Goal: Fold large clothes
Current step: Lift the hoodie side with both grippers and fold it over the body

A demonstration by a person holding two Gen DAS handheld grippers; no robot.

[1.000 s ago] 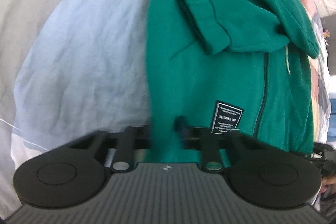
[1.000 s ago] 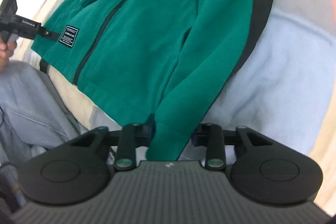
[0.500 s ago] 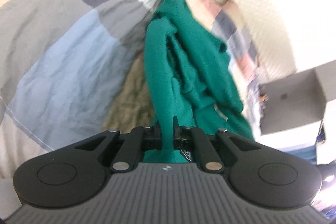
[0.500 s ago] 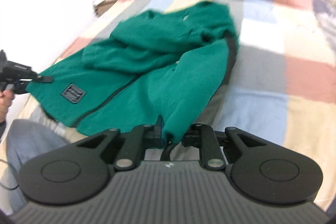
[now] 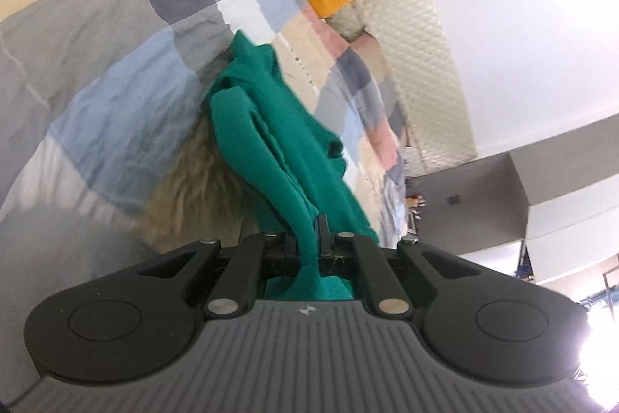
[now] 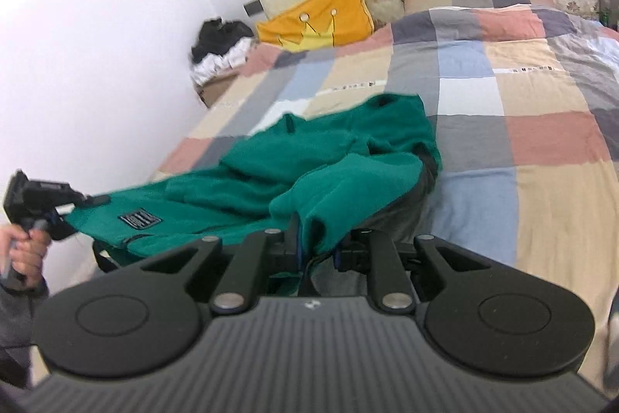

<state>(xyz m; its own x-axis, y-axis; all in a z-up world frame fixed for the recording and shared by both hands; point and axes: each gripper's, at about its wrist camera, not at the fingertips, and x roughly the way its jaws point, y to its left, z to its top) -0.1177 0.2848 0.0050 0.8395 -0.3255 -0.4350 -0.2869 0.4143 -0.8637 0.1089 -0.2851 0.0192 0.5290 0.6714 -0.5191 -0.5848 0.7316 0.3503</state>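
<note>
Above checkered bedspread point(image 6: 541, 126), both grippers point(image 5: 307, 239) point(image 6: 317, 239) pinch green jacket point(image 6: 309, 157).

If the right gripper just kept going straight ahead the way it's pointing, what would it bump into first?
The green jacket itself: the right gripper is already shut on its edge, and the bunched fabric lies directly ahead. Beyond that comes the patchwork bedspread, though depth is hard to judge.

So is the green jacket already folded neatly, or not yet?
Not yet. The green jacket lies rumpled and partly lifted over the bed, its hem held by the left gripper and right gripper.
</note>
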